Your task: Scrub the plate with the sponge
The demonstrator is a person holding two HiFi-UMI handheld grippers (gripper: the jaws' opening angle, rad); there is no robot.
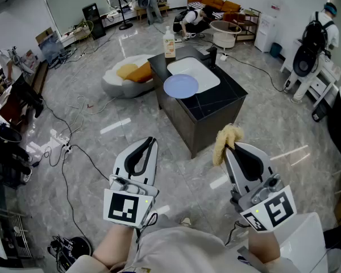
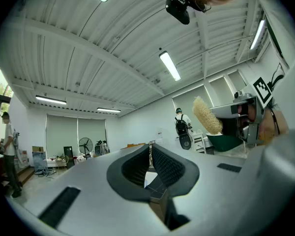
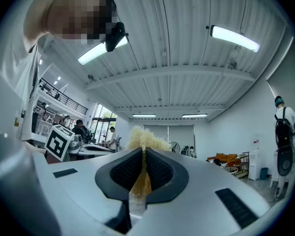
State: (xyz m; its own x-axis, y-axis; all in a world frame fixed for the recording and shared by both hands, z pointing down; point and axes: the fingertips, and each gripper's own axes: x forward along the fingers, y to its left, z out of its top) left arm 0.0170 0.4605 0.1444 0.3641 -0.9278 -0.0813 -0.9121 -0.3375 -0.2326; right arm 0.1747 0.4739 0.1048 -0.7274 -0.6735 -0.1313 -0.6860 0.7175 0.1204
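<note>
Head view: right hand-held gripper (image 1: pixel 229 148) clamps sponge (image 1: pixel 221 145) (long axis along jaws).

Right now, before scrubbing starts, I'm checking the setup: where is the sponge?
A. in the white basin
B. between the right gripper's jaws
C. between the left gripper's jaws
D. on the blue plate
B: the right gripper has its jaws pinched on the yellow sponge, far from the blue plate.

L hand-held gripper (image 1: pixel 150 141) shut; R hand-held gripper (image 1: pixel 232 148) clamps sponge (image 1: pixel 223 139), both angled up.
</note>
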